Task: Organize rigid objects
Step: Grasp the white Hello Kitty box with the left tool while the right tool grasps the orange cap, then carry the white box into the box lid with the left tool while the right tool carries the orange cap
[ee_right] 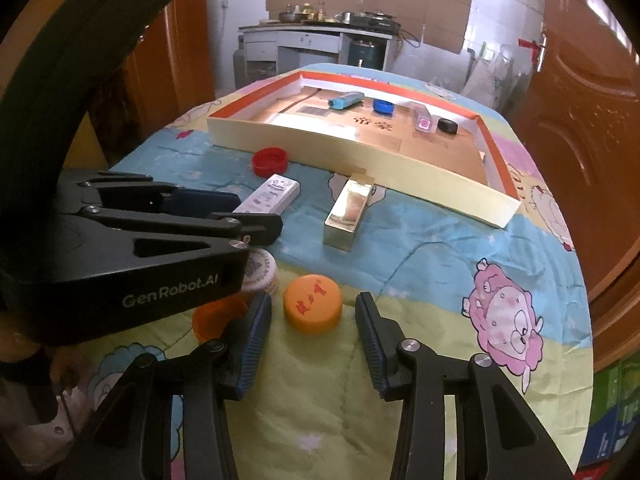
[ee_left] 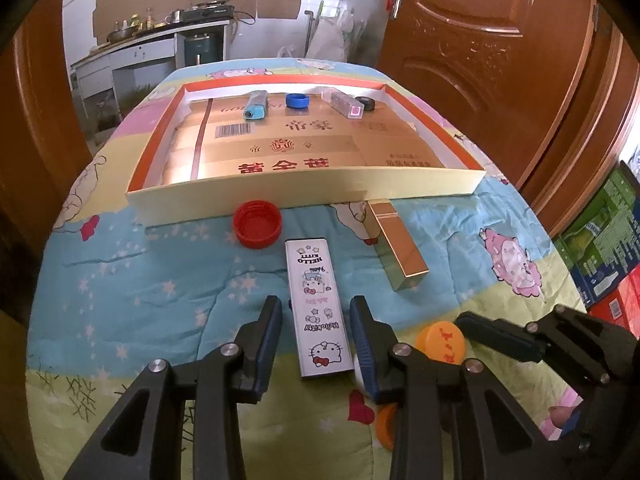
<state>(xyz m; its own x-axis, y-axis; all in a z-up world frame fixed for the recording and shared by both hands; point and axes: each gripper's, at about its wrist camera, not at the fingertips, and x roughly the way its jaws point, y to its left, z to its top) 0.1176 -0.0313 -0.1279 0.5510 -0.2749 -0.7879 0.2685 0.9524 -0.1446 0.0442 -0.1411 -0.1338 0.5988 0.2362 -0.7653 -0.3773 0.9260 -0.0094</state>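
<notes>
Left gripper [ee_left: 316,336] fingers spread around white case [ee_left: 318,312], untouching; right gripper [ee_right: 314,336] released near orange cap [ee_right: 313,309].

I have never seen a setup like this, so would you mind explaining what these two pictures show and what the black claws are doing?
There is no robot here: a person carries a hand-held gripper in each hand, with a fisheye camera looking along its two fingers. One picture comes from the left gripper, the other from the right gripper. Both look over a cartoon quilt towards a shallow box already holding two lighters and two caps. The left gripper straddles a Hello Kitty lighter; the right straddles an orange cap. Neither looks gripped yet. A red cap and a gold case lie loose in front of the box.
</notes>
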